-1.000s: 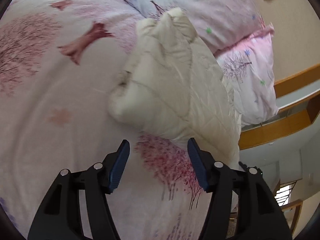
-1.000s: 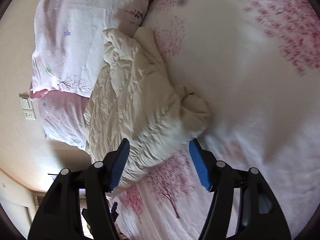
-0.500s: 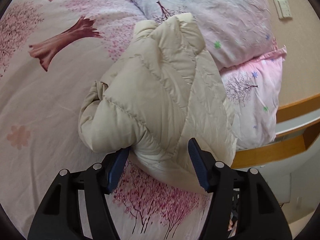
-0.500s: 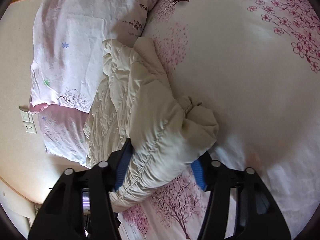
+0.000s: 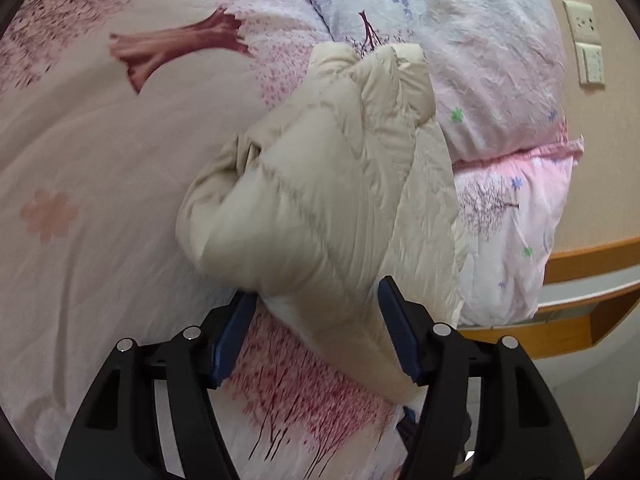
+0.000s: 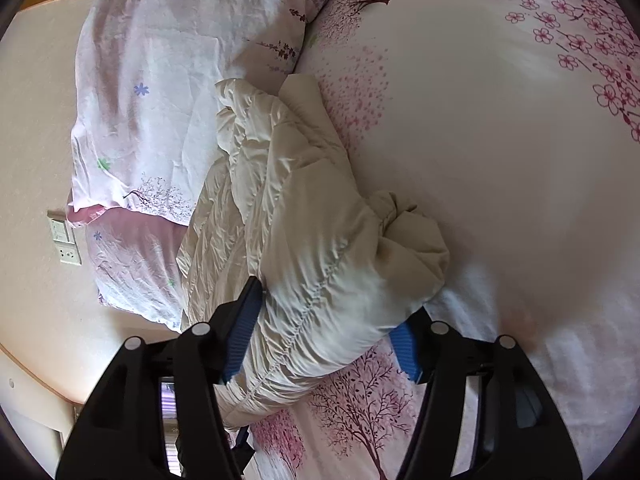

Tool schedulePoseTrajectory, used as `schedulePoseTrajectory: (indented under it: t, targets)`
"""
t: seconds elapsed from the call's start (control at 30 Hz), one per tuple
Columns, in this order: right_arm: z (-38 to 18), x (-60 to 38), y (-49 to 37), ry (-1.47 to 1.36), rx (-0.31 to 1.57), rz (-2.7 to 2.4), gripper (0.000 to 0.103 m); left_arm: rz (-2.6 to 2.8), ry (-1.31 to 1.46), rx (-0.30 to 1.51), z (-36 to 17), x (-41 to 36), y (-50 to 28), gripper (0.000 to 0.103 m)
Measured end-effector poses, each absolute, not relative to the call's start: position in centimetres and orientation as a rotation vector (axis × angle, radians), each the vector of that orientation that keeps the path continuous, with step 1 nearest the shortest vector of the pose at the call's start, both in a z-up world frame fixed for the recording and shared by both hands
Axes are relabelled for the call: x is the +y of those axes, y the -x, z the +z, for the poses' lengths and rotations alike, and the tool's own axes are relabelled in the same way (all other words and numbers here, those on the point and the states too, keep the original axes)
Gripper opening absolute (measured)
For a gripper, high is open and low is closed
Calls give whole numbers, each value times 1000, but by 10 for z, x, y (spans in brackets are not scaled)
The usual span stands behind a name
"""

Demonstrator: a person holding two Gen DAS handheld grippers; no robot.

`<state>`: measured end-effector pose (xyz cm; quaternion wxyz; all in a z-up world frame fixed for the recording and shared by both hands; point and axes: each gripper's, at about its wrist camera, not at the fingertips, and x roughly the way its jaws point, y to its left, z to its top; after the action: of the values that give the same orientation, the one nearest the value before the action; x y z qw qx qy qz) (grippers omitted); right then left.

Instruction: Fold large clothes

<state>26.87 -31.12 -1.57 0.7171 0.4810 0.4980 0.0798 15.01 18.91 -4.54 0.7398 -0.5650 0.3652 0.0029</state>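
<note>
A cream quilted jacket (image 5: 320, 208) lies bundled on the pink tree-print bed sheet (image 5: 100, 160), up against the pillows. My left gripper (image 5: 316, 332) stands open around the jacket's near fold, which fills the gap and brushes both blue pads. From the other side, my right gripper (image 6: 328, 332) has the jacket (image 6: 320, 240) between its jaws. They are opening, but both pads still dig into the puffy fabric, which bulges over their tips. The part of the jacket under each gripper is hidden.
Two floral pillows (image 5: 480, 80) are stacked behind the jacket, seen also as pillows (image 6: 168, 80) in the right wrist view. Behind them are a beige wall with sockets (image 5: 588, 52) and a wooden headboard ledge (image 5: 592, 264). Flat sheet (image 6: 500, 140) spreads beside the jacket.
Both grippers moved forward from clear of the jacket until it sits between their jaws. The right jaws closed on it, then widened again. The left view rolled.
</note>
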Motion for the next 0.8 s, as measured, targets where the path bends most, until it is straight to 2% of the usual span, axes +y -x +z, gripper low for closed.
schedulePoseTrajectory:
  t: [0.07,0.13,0.2,0.23,0.3,0.37,0.47,0.8]
  targets:
    - [-15,-311,-269,-1062,1099,173,60,17,1252,785,-45,192,-155,63]
    - [-16,-309,-269,-1046,1096,167,46,23,1251,766,-45,192,-161,62]
    - [-20,-306,-270,-1053,1090,186,26,24,1235,756,-48,193,-165,43]
    - [-21,-305,-270,-1058,1088,199,23,19,1232,753,-50,194,-167,31]
    - [-17,-302,-269,-1046,1075,216,18,-3,1242,737,-53,198,-166,22]
    - [-9,-298,-267,-1025,1063,242,16,-9,1223,722,-47,201,-161,17]
    - [3,-291,-263,-1012,1053,293,16,-12,1188,686,-34,207,-147,14]
    - [21,-240,-232,-898,1116,490,16,93,1149,590,-13,248,-60,13]
